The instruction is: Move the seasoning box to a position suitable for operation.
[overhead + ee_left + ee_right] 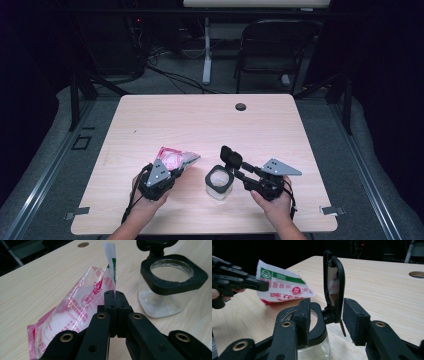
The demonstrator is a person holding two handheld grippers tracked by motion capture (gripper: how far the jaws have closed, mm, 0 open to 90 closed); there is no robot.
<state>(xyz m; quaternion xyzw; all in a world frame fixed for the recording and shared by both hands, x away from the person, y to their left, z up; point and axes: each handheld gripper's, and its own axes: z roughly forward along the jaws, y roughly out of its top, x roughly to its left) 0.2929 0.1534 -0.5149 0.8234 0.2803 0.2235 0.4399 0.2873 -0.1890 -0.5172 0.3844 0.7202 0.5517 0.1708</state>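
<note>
Bare tabletop (210, 120) beyond jar (219, 183)

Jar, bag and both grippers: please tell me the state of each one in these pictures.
Jar: upright on the table, open, a little white powder at the bottom.
Jar lid: flipped up on its hinge, between the right gripper's jaws.
Bag: pinched at one edge, part full of white powder, lower end resting on the table.
Left gripper: shut on the bag.
Right gripper: open, jaws either side of the lid's hinge.

Bright tabletop, dark surroundings, soft focus
</note>
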